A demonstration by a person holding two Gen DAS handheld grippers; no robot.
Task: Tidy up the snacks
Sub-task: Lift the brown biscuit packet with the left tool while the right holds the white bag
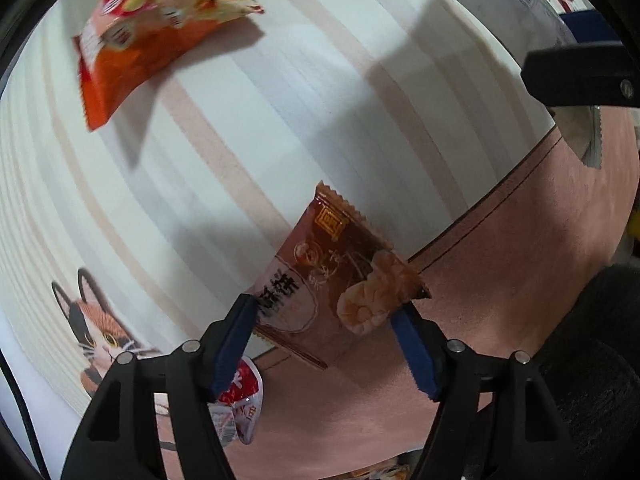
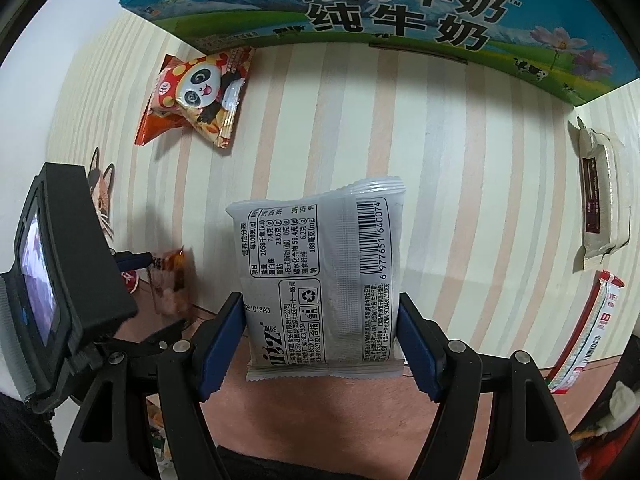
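My left gripper [image 1: 326, 316] is shut on a brown pastry snack packet [image 1: 336, 276] and holds it above the table's edge. My right gripper [image 2: 322, 320] is shut on a grey snack packet [image 2: 320, 272], printed back side up, held above the striped mat. An orange panda snack bag [image 1: 156, 36] lies on the mat at far left; it also shows in the right wrist view [image 2: 196, 96]. The blue milk carton box [image 2: 380, 4] stands at the back. The left gripper with its brown packet [image 2: 170, 284] appears at the left of the right wrist view.
A white-and-brown wrapped bar [image 2: 600, 196] and a red-edged packet [image 2: 588, 320] lie at the mat's right. A red-and-white small packet [image 1: 240, 404] lies under my left fingers. The striped mat [image 1: 280, 120] has a cat picture [image 1: 96, 328]. The pink tabletop [image 1: 500, 260] borders it.
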